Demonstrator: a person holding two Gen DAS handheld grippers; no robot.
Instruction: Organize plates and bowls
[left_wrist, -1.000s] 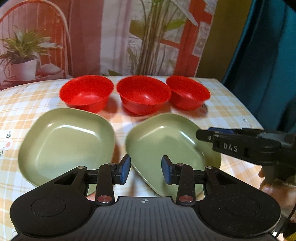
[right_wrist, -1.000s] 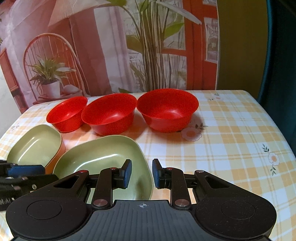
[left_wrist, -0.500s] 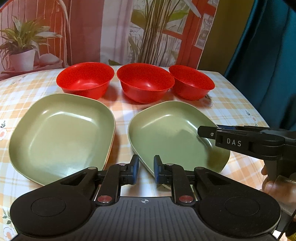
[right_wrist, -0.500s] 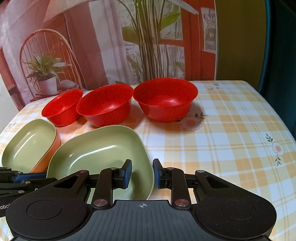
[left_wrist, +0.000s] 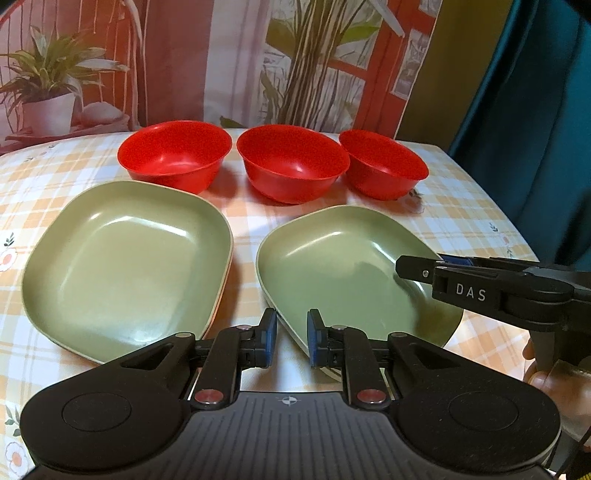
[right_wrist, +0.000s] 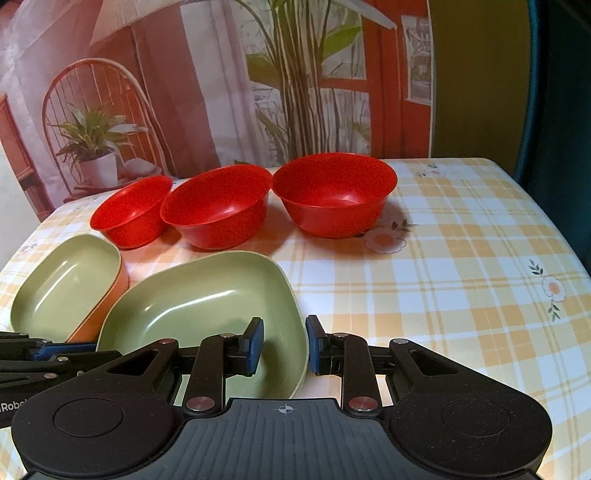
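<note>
White letters "DAS" mark the black arm of the right gripper (left_wrist: 424, 264) (left wrist view); "Robo", cut by the frame edge, shows on the left gripper (right_wrist: 22, 347).

A home-like dining set-up, staged: the desk (right_wrist: 461, 258) wears a yellow plaid, flower-printed tablecloth, and behind it hangs a printed backdrop (right_wrist: 207, 92) picturing a rattan chair, a potted plant (left_wrist: 48, 96) and a red-framed window, beside a teal curtain (left_wrist: 535, 110).
</note>
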